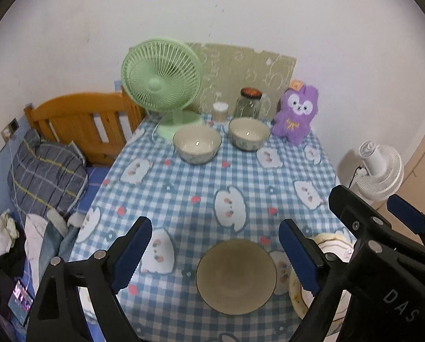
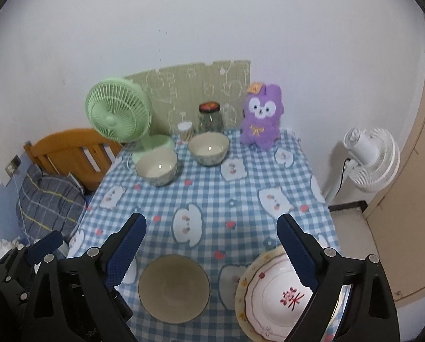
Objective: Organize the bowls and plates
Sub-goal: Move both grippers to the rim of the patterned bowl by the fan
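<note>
A dark-rimmed beige bowl (image 1: 236, 276) sits near the table's front edge; it also shows in the right wrist view (image 2: 174, 288). To its right lies a white plate with a yellow patterned rim and red character (image 2: 272, 293), partly seen in the left wrist view (image 1: 330, 245). Two pale patterned bowls (image 1: 197, 144) (image 1: 249, 133) stand at the back, also in the right wrist view (image 2: 157, 167) (image 2: 208, 148). My left gripper (image 1: 215, 256) is open and empty above the beige bowl. My right gripper (image 2: 209, 253) is open and empty above the bowl and plate.
A green desk fan (image 1: 162, 81), a cotton-swab tub (image 1: 220, 111), a glass jar (image 1: 249, 102) and a purple plush toy (image 1: 296, 114) line the table's back. A bed with a wooden headboard (image 1: 81, 122) is left, a white floor fan (image 2: 369, 159) right.
</note>
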The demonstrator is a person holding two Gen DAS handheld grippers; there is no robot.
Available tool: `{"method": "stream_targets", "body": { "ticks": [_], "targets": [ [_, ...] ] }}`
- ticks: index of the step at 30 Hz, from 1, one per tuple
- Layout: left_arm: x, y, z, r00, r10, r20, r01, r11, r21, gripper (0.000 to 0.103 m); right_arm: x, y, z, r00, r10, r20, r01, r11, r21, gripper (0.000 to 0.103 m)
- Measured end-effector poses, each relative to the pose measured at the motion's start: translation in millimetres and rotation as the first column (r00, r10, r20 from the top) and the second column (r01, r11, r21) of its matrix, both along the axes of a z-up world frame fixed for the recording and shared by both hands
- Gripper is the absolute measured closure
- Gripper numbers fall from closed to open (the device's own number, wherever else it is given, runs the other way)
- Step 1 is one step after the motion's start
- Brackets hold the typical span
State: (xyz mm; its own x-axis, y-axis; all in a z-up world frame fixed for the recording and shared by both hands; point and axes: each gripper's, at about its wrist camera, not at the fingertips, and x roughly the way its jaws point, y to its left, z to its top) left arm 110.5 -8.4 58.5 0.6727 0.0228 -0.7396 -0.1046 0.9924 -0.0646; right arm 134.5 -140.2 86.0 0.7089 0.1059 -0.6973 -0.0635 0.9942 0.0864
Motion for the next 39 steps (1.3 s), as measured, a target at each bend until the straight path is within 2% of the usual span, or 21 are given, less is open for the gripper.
{"method": "stream_targets", "body": {
  "ticks": [8, 12, 19, 26, 39],
  "targets": [
    [18, 10, 17, 0.999, -0.029, 0.032, 0.028, 0.999, 0.021, 0.012, 19, 10, 16, 1.000, -0.010, 0.023, 0.010, 1.000, -0.017, 0.008],
    [35, 17, 25, 0.998, -0.046, 0.045, 0.045, 0.999, 0.025, 0.012, 27, 17, 27, 0.995, -0.047, 0.084, 0.050, 0.998, -0.034, 0.008],
    [66, 34, 33, 0.996, -0.060, 0.066, 0.058, 0.998, 0.038, 0.012, 52, 31, 33, 0.994, -0.056, 0.091, 0.058, 0.998, -0.019, 0.008],
    [97, 52, 29, 0.996, -0.079, 0.049, 0.077, 0.996, 0.034, 0.016, 85, 54, 29, 0.997, -0.050, 0.056, 0.052, 0.998, -0.031, 0.008],
    [155, 89, 16, 0.994, -0.106, 0.040, 0.104, 0.994, 0.046, 0.016, 145, 92, 6, 0.998, -0.068, 0.002, 0.068, 0.997, -0.020, 0.008]
  ]
}}
